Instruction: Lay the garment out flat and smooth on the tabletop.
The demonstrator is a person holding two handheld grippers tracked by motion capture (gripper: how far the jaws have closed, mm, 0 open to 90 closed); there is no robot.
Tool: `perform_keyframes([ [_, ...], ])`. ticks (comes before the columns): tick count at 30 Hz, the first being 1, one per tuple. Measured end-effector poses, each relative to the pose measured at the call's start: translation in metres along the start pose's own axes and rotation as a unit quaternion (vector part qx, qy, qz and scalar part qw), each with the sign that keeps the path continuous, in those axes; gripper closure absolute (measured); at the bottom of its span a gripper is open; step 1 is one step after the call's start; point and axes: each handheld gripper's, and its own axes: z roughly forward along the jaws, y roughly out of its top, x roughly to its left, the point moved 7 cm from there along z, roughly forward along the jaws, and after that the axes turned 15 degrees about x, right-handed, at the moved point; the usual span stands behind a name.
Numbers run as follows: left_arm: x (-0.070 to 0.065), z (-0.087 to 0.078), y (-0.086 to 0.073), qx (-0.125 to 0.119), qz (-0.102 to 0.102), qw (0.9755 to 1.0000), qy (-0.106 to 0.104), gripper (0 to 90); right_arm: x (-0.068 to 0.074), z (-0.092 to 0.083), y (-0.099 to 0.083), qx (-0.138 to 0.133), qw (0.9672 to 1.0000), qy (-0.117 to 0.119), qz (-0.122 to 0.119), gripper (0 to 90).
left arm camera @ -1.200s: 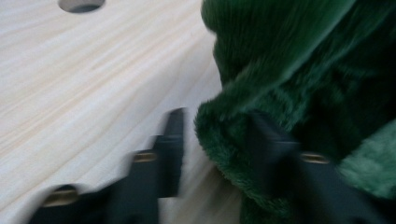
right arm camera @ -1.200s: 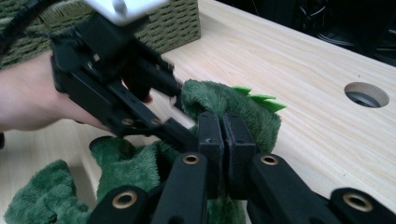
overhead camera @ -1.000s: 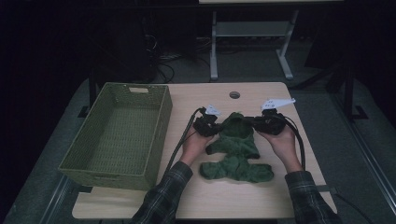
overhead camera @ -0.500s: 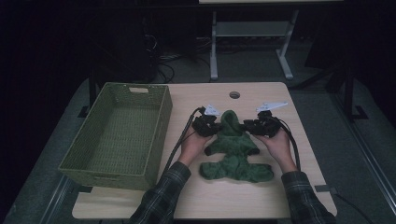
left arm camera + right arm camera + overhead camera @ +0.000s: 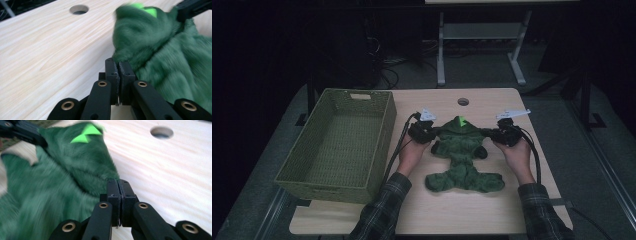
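A fuzzy dark-green garment (image 5: 462, 150) with light-green spikes (image 5: 460, 120) lies flat on the wooden table (image 5: 442, 210). My left gripper (image 5: 424, 131) is shut at its upper left edge. In the left gripper view the pile (image 5: 170, 55) meets the closed tips of my left gripper (image 5: 117, 63). My right gripper (image 5: 498, 134) sits at the upper right edge; its jaws have just closed. In the right gripper view the fabric (image 5: 62, 182) runs into the tips of my right gripper (image 5: 117, 183). The cloth is stretched between the two grippers.
A woven olive basket (image 5: 342, 145) stands empty at the table's left, close to the left forearm. A round cable hole (image 5: 463, 101) lies just beyond the garment. A metal stand (image 5: 477, 40) rises from the floor behind the table.
My right gripper has sunk slightly onto the garment's right edge and shut. The garment's top is now drawn out wider. The left hand has stayed put.
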Motion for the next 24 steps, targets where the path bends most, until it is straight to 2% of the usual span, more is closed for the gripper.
perform_keyframes([
  [1,0.0,0.005,-0.002,0.003,-0.003,1.0,0.0,87.6,-0.002,0.004,-0.003,0.003,1.0,0.0,0.002,88.7],
  [5,0.002,0.022,-0.006,0.017,0.017,0.9995,0.019,87.4,-0.007,0.02,-0.012,0.024,0.9995,-0.02,0.004,88.9],
  [9,0.003,0.032,-0.008,0.032,0.035,0.9986,0.024,87.2,-0.012,0.028,-0.015,0.034,0.999,-0.029,0.005,88.9],
  [13,0.005,0.038,-0.009,0.041,0.037,0.9982,0.024,86.8,-0.013,0.033,-0.018,0.046,0.9981,-0.042,0.0,88.9],
  [15,0.005,0.039,-0.008,0.04,0.037,0.9982,0.024,86.3,-0.013,0.034,-0.018,0.044,0.9981,-0.044,-0.002,88.9],
  [18,0.007,0.036,-0.007,0.039,0.024,0.9987,0.02,79.2,-0.012,0.033,-0.018,0.046,0.998,-0.043,-0.003,85.7],
  [20,0.008,0.029,-0.004,0.027,0.015,0.9994,0.014,73.6,-0.011,0.029,-0.015,0.032,0.9988,-0.036,0.004,76.0],
  [24,0.01,0.011,0.001,0.014,0.006,0.9998,0.01,66.4,-0.008,0.012,-0.006,0.001,0.9993,-0.038,0.006,69.2],
])
